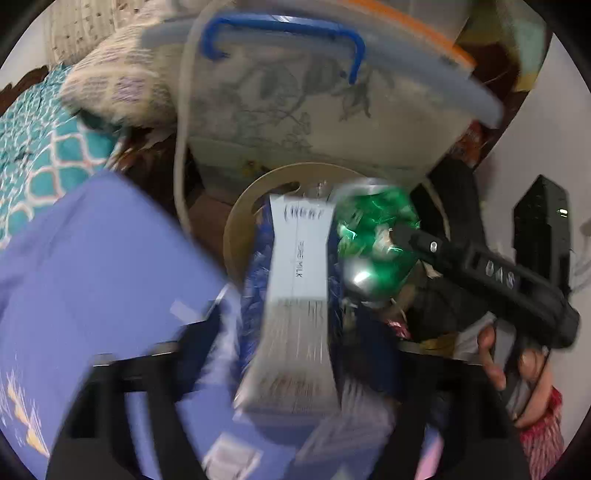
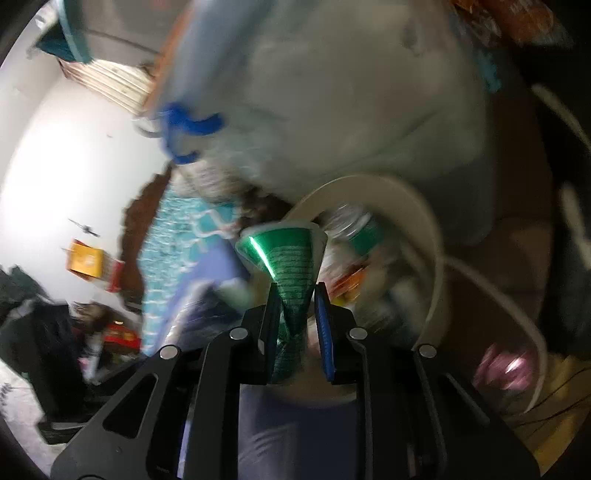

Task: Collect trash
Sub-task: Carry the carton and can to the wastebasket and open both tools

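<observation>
My left gripper (image 1: 291, 354) is shut on a white and blue milk carton (image 1: 299, 266), held over the beige trash bin (image 1: 240, 221). My right gripper (image 2: 295, 291) is shut on a crushed green can (image 2: 284, 254), pinched at its narrow waist, just above the bin's rim (image 2: 424, 221). In the left wrist view the right gripper (image 1: 402, 232) reaches in from the right with the green can (image 1: 376, 229) at its tip. Other trash, including a bottle with a green label (image 2: 362, 229), lies inside the bin.
A large translucent storage box (image 1: 314, 92) with a blue handle (image 1: 284, 29) stands behind the bin. A teal patterned bedspread (image 1: 40, 147) and a purple sheet (image 1: 92, 266) lie to the left. A white wall (image 2: 74, 155) is on the left of the right wrist view.
</observation>
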`<act>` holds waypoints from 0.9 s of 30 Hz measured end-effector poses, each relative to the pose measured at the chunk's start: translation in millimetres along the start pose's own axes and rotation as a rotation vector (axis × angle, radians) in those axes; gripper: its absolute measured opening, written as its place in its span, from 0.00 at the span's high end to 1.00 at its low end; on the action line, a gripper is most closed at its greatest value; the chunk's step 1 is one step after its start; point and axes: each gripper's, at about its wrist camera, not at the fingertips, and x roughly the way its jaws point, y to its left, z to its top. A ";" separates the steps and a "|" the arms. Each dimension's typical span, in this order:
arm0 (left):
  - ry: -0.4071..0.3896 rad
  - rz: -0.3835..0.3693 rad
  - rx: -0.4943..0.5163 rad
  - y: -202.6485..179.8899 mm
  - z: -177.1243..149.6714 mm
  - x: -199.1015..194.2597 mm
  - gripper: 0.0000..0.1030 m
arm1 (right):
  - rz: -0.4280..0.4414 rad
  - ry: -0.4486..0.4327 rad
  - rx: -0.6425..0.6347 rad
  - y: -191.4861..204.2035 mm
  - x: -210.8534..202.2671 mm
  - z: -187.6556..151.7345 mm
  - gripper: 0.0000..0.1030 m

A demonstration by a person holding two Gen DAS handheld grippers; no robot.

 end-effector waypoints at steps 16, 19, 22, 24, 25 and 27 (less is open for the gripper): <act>-0.113 0.161 -0.065 38.9 -88.0 -50.0 0.23 | 0.063 -0.079 -0.082 27.7 -63.9 -77.5 0.37; -0.124 0.172 -0.105 54.8 -118.2 -69.8 0.22 | 0.081 -0.068 -0.118 54.1 -64.6 -114.3 0.37; -0.150 0.239 -0.140 69.5 -149.7 -91.4 0.19 | 0.078 -0.063 -0.157 77.5 -63.3 -146.1 0.37; -0.160 0.271 -0.161 78.0 -169.5 -104.8 0.18 | 0.069 -0.057 -0.171 93.4 -60.4 -172.5 0.36; -0.164 0.289 -0.177 83.4 -179.7 -110.6 0.18 | 0.061 -0.054 -0.175 101.7 -58.9 -186.2 0.36; -0.167 0.334 -0.211 94.4 -199.7 -121.8 0.13 | 0.039 -0.055 -0.191 112.7 -56.9 -204.9 0.35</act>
